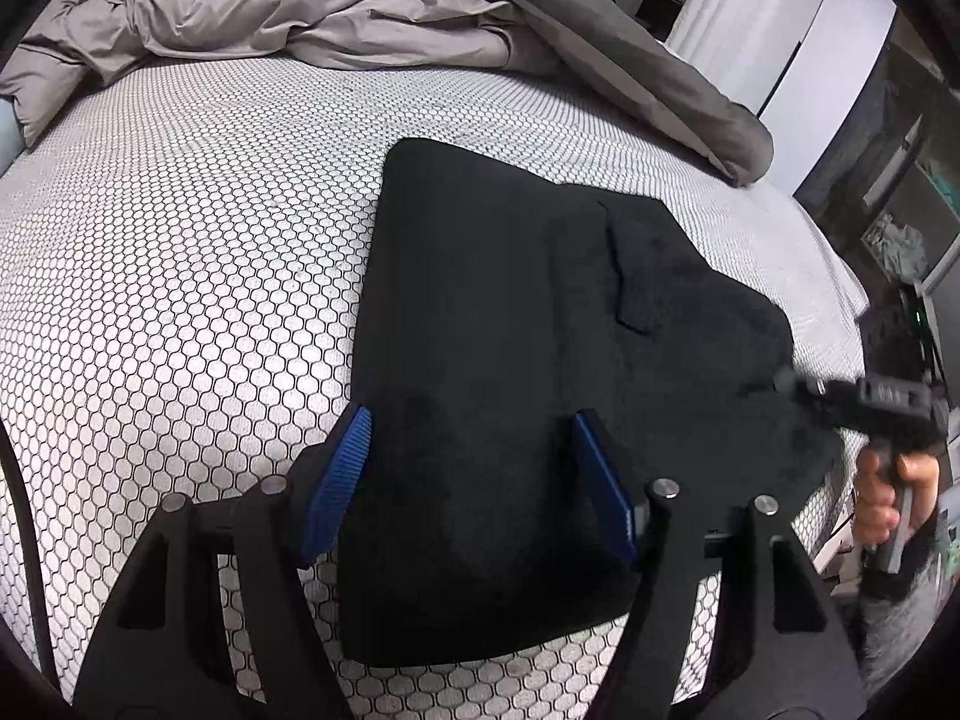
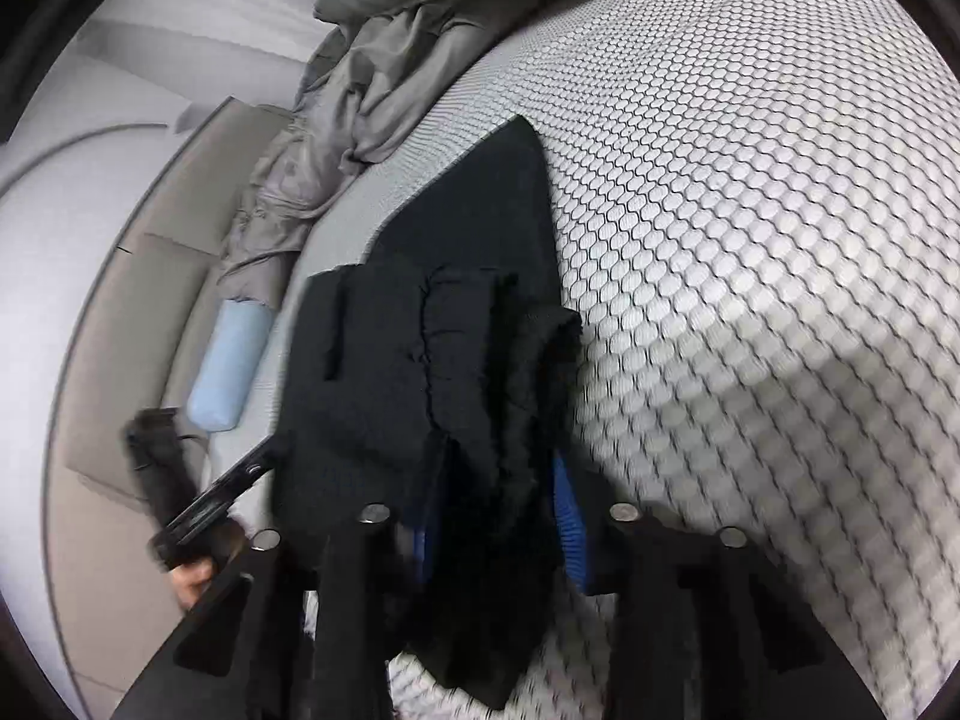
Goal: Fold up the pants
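Observation:
Black pants (image 1: 510, 312) lie folded on the bed's honeycomb-patterned mattress (image 1: 180, 276). My left gripper (image 1: 474, 480) hovers over their near left part, jaws wide apart, blue pads (image 1: 342, 480) straddling flat cloth without pinching it. In the right wrist view a thick bunch of the pants (image 2: 432, 372) fills the gap between my right gripper's (image 2: 495, 528) blue pads (image 2: 567, 516) and hangs down off them above the mattress (image 2: 750, 240); that gripper is shut on the cloth. The right gripper (image 1: 792, 384) shows at the pants' right edge, with a hand (image 1: 882, 498) on its grip.
A crumpled grey duvet (image 1: 270, 6) covers the far end of the bed. A light blue pillow (image 2: 231, 354) lies by the beige headboard (image 2: 120, 360). A white wardrobe (image 1: 810, 30) and cluttered shelves (image 1: 900, 228) stand beyond the bed's right edge.

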The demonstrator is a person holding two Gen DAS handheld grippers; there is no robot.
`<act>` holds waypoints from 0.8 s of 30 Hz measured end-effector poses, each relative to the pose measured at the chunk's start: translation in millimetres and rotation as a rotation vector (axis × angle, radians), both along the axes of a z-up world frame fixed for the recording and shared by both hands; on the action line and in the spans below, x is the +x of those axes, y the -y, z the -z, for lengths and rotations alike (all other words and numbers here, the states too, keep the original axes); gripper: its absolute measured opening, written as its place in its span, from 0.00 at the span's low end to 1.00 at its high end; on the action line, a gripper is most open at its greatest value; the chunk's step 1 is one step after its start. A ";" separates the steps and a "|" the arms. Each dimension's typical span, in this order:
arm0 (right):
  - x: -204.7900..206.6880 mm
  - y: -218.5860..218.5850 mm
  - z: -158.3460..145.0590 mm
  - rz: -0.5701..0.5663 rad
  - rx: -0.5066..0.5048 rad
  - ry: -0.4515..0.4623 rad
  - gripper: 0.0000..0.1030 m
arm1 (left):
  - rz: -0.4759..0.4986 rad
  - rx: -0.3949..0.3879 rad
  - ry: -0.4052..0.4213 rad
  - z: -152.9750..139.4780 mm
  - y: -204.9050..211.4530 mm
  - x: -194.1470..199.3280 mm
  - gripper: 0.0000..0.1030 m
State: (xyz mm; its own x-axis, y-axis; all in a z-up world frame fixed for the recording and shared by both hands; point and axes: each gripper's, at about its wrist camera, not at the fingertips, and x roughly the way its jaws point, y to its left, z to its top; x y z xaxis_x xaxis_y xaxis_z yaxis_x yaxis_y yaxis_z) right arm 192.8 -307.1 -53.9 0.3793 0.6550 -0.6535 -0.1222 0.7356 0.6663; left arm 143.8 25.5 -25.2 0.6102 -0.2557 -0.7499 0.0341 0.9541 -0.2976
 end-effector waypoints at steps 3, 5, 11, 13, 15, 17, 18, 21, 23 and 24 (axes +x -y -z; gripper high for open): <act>17.0 -2.1 -7.3 0.061 -0.026 0.036 0.28 | 0.025 -0.003 -0.003 -0.4 5.6 -4.4 0.64; 25.5 -8.1 -9.8 0.064 -0.108 0.049 0.31 | 0.031 0.041 0.011 -1.4 11.1 -7.4 0.64; -11.6 -16.4 -51.4 0.039 -0.254 0.233 0.42 | -0.035 0.150 0.170 -31.3 12.9 -29.1 0.64; -26.9 -24.1 -67.5 0.013 -0.309 0.317 0.41 | 0.000 0.164 0.237 -42.6 22.1 -32.8 0.64; -38.3 -49.6 -77.8 -0.067 -0.311 0.385 0.41 | 0.089 0.161 0.247 -40.5 41.1 -28.4 0.64; -39.1 -82.8 -72.1 -0.159 -0.314 0.388 0.42 | 0.176 0.177 0.211 -28.5 61.2 -17.4 0.64; -35.5 -98.9 -65.5 -0.186 -0.328 0.377 0.42 | 0.214 0.182 0.185 -19.2 69.9 -11.6 0.64; -20.7 -146.8 -30.9 -0.301 -0.398 0.305 0.43 | 0.270 0.221 0.107 10.3 84.0 -1.2 0.64; -21.4 -161.1 -15.1 -0.354 -0.499 0.333 0.42 | 0.301 0.248 0.123 15.0 86.6 -2.9 0.65; -24.5 -163.3 -16.3 -0.375 -0.533 0.365 0.42 | 0.308 0.248 0.126 14.9 85.0 -4.4 0.65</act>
